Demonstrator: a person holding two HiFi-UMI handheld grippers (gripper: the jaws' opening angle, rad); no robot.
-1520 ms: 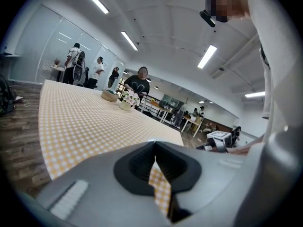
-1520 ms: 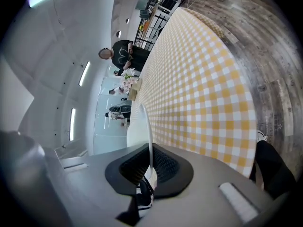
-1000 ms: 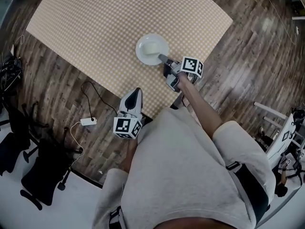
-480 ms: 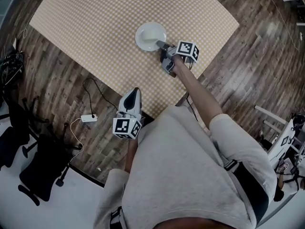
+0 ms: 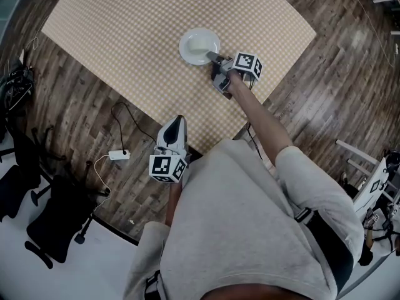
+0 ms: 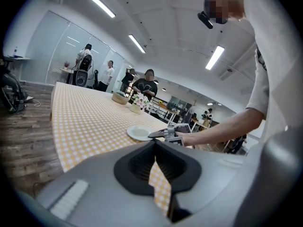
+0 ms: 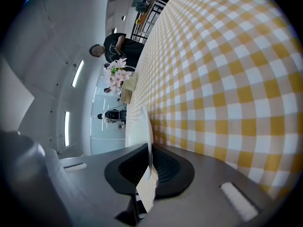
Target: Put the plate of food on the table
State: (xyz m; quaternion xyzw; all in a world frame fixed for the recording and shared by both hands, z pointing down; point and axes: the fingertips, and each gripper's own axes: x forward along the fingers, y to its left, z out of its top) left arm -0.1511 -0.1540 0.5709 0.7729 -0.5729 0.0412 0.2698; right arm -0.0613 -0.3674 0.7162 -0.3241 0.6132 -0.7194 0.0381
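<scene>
Pinching the plate (image 5: 199, 45) rim, right claw (image 5: 211, 57) hides that edge; contents unclear.

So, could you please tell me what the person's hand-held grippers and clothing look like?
The left hand-held gripper and the right hand-held gripper are grey moulded shells that taper to two jaws lined with black ribbed pads. Each carries a white cube with black square markers. No cables show on them. The person wears a light grey short-sleeved shirt.
</scene>
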